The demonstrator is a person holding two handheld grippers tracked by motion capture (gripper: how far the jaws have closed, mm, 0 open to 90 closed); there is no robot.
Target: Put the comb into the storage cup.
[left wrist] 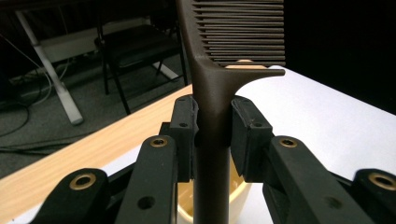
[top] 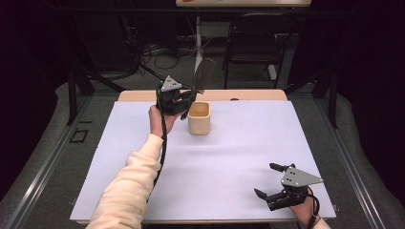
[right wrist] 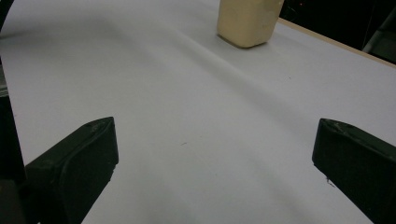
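A dark brown comb (top: 204, 75) stands upright in my left gripper (top: 190, 98), which is shut on its handle just left of a cream square cup (top: 199, 118). In the left gripper view the comb (left wrist: 219, 70) rises between the pads, teeth at the top, and the cup (left wrist: 236, 200) lies directly beneath. My right gripper (top: 267, 180) rests low at the front right of the white sheet (top: 239, 157), open and holding nothing. The right gripper view has the cup (right wrist: 247, 21) far ahead across the bare sheet.
A wooden table edge (top: 248, 95) runs behind the white sheet. Beyond it stand a black chair (top: 253, 43) and a white desk leg (top: 197, 40) with cables on the floor.
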